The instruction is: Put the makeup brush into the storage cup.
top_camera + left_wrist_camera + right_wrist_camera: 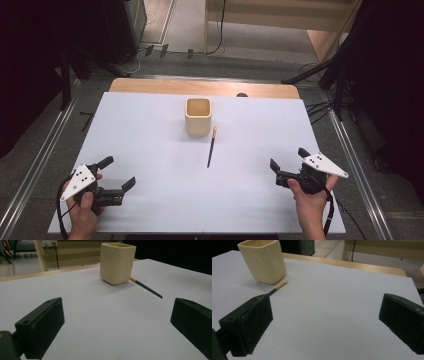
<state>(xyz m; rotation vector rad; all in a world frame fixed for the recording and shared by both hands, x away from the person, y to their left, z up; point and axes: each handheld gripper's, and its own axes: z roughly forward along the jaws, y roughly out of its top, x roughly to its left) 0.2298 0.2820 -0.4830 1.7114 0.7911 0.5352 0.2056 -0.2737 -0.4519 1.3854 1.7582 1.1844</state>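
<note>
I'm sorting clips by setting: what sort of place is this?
Probably a lab or studio set up for recording: a white-covered table ringed by dark stands, floor cables, and only a cup and pencil laid out.

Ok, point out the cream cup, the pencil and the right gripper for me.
cream cup point(198, 124): high view, on its front wall.
pencil point(211, 150): high view, mid-shaft.
right gripper point(288, 161): high view, midway between its open jaws.
</note>
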